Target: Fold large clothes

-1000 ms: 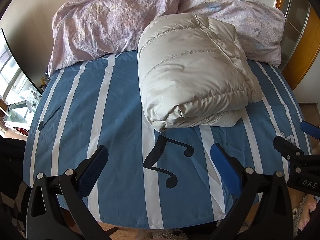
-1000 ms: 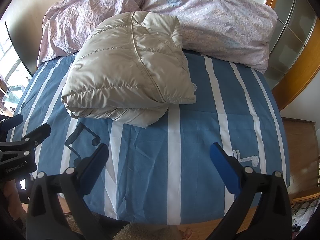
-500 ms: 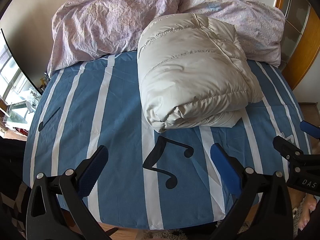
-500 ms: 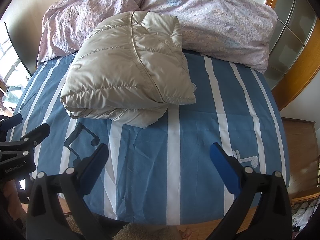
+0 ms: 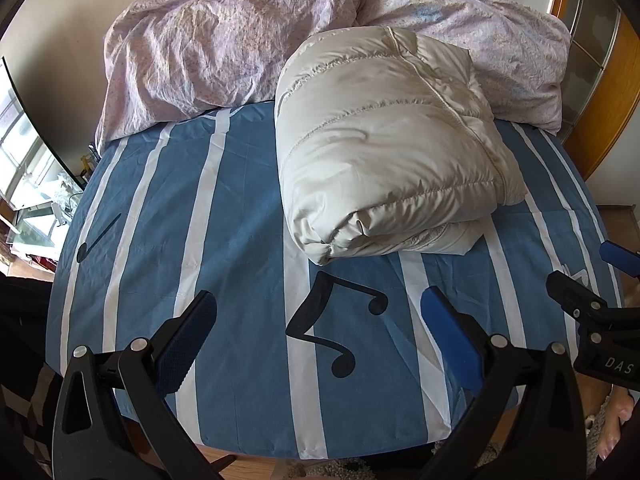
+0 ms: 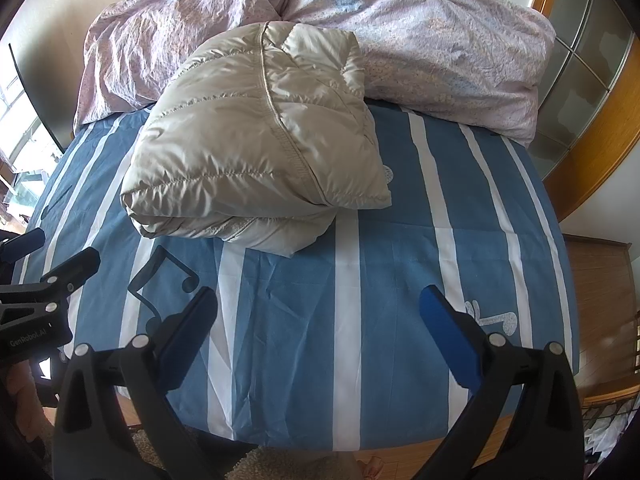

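A beige quilted down jacket lies folded into a thick bundle on the blue-and-white striped bed sheet; it also shows in the right wrist view. My left gripper is open and empty, held above the near part of the sheet, short of the jacket. My right gripper is open and empty, also above the near sheet, to the right of the left one. The right gripper shows at the right edge of the left wrist view. The left gripper shows at the left edge of the right wrist view.
Rumpled pink floral bedding is piled at the head of the bed behind the jacket. A wooden-framed wardrobe stands at the right. Windows and clutter are at the left. The bed's near edge meets wooden floor.
Both grippers have stayed open and nearly still; the view has shifted only slightly. The jacket has not moved.
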Tool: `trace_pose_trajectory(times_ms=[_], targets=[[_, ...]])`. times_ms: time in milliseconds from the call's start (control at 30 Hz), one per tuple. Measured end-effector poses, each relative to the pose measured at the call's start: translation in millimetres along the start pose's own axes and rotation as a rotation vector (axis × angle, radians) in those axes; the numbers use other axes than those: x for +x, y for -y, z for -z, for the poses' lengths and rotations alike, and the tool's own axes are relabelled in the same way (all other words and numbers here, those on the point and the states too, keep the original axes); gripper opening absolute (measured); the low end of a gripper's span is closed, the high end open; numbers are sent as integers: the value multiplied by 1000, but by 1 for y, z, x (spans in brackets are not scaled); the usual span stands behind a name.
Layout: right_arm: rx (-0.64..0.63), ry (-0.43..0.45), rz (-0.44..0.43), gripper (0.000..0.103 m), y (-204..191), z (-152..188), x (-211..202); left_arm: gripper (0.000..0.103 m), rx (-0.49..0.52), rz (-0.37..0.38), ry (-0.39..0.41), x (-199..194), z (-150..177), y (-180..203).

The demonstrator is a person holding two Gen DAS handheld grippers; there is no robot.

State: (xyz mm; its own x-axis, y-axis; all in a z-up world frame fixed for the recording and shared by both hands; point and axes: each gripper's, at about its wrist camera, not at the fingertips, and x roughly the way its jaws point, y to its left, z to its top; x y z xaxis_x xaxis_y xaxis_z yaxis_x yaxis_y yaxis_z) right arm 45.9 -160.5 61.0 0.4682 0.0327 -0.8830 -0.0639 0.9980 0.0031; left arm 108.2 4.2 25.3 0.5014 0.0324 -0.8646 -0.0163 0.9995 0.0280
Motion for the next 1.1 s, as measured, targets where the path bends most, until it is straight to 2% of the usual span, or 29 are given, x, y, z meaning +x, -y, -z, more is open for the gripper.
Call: trace_pose_trajectory(times_ms=[1100], targets=[[-4,-7,-6,101,1,-2,4,102,7,6,2,1,0,3]])
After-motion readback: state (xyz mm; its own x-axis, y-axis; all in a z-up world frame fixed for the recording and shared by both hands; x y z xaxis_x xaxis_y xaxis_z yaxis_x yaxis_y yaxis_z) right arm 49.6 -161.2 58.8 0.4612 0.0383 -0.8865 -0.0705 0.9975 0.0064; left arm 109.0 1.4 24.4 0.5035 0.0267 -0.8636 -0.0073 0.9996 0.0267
